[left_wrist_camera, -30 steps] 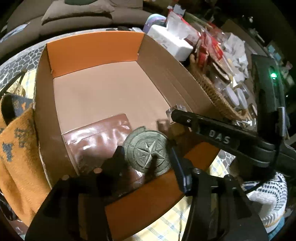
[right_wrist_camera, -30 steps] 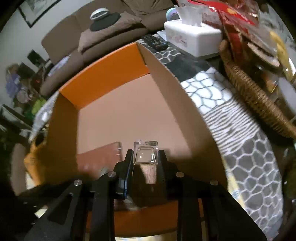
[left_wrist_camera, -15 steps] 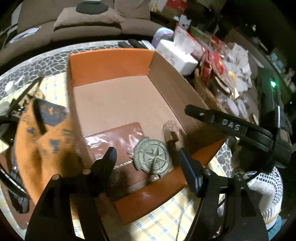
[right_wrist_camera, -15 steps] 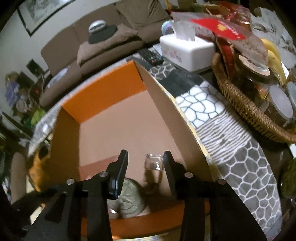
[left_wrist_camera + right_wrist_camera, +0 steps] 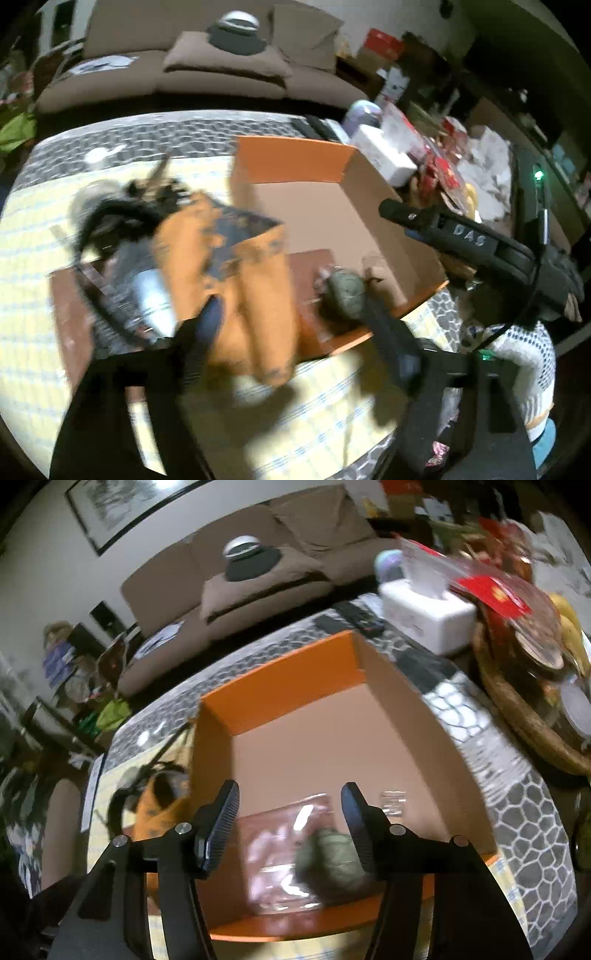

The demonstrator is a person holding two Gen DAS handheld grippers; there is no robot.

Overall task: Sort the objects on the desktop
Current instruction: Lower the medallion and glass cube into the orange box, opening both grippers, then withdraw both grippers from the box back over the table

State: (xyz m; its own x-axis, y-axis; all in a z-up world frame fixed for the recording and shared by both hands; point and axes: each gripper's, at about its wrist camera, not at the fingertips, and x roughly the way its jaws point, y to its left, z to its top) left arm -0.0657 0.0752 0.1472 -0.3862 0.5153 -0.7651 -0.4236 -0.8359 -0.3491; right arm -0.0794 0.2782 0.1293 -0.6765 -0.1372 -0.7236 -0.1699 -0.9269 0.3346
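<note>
Nearest the lens, the left claw (image 5: 295, 317) hung above the bench (image 5: 33, 258) with its jaws spread wide and opening, nothing pressed between them; the frame was heavily smeared. Under it lay an orange patterned cloth (image 5: 229, 280) draped against the left outer wall of the orange box (image 5: 291, 162), with a tangle of dark cords (image 5: 122, 218) and a pale cylinder (image 5: 153, 295) just beside it on the yellow-checked cover. The right claw (image 5: 290, 819) hovered over the near end of the box, jaws parted and opening, gripping nothing. Inside the box, at its near end, sat a round green-grey medallion (image 5: 330, 854) (blurred in both views) resting on a glossy brown packet (image 5: 280, 849), and a small clear cube (image 5: 393, 803) stood just right of them on the box floor, apart from the claw's pads. The far half of the box floor lay bare. Beyond the box's right wall stood a white tissue box (image 5: 428, 613) and a wicker basket (image 5: 517, 716) holding jars and bananas. Farthest back, a brown sofa (image 5: 258, 572) ran along the wall.
</note>
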